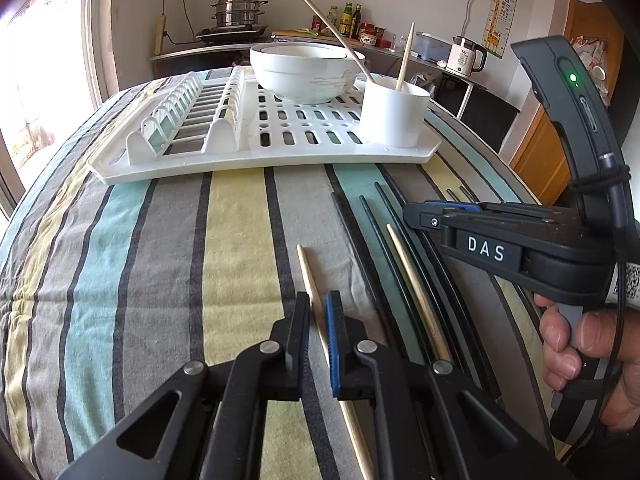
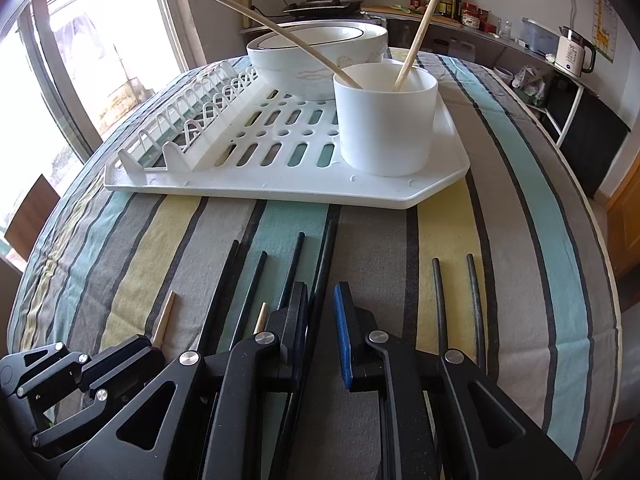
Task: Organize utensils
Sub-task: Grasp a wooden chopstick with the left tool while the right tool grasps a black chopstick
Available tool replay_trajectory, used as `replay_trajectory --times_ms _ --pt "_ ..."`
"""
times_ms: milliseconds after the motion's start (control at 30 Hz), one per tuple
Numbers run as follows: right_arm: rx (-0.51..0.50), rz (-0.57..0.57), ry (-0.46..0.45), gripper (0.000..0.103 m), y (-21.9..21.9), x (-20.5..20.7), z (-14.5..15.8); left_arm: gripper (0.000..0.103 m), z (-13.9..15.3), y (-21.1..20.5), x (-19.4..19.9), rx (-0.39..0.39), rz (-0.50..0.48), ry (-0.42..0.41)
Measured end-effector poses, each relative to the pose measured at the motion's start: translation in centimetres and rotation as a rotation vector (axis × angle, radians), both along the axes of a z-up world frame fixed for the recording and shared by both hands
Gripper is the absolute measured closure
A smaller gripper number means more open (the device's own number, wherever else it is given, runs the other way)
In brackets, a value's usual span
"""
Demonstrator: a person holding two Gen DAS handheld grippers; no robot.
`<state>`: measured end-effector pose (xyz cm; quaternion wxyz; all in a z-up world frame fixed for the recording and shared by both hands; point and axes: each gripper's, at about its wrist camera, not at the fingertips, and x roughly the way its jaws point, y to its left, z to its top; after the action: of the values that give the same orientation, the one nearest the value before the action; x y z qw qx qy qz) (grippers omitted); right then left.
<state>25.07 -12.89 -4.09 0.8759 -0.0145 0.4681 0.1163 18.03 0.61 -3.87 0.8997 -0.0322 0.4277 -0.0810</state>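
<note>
Right now the main risk is a bad pinch. The left gripper (image 1: 318, 312) has its jaws straddling the pale wooden chopstick (image 1: 310, 280) lying on the striped cloth-covered table (image 1: 160, 248), with a narrow gap either side, so it looks released, not clamped. If it closes off-centre the round stick could roll or flip out, or the pads could snag the cloth and drag it, nudging the neighbours.

The right gripper (image 2: 322, 312) sits low over a thin black chopstick (image 2: 320, 264) that runs between its jaws; a gap shows on the blue-pad side, so parted, nothing gripped. More black chopsticks (image 2: 256, 280) lie just beside it, close together, so closing here may catch two at once or scatter the row. A second pale wooden chopstick (image 1: 416, 288) lies among them, and two dark grey metal chopsticks (image 2: 456, 300) lie further to the right.

The two tools are near each other; from the left camera the right one crosses in from the side, held in the person's hand (image 1: 588, 356), so a collision is possible if both lift together.

Target looks like the white cylindrical cup (image 2: 384, 120) on the white plastic dish rack (image 2: 280, 192), already holding two wooden chopsticks (image 2: 416, 36); a clumsy drop could tip it. A white ceramic bowl (image 2: 316, 56) stands behind it.
</note>
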Motion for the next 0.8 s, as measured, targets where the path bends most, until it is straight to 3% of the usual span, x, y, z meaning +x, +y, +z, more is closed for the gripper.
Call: replay_trajectory --times_ms 100,367,800 --pt "-0.025 0.003 -0.003 0.096 0.3 0.2 0.0 0.096 0.0 0.0 0.1 0.002 0.0 0.0" --pt "0.022 0.004 -0.021 0.097 -0.3 -0.1 1.0 0.097 0.2 0.0 0.5 0.004 -0.002 -0.001" --pt "0.176 0.008 -0.199 0.098 -3.5 -3.8 8.3 0.098 4.9 0.3 -0.7 -0.013 -0.024 -0.104"
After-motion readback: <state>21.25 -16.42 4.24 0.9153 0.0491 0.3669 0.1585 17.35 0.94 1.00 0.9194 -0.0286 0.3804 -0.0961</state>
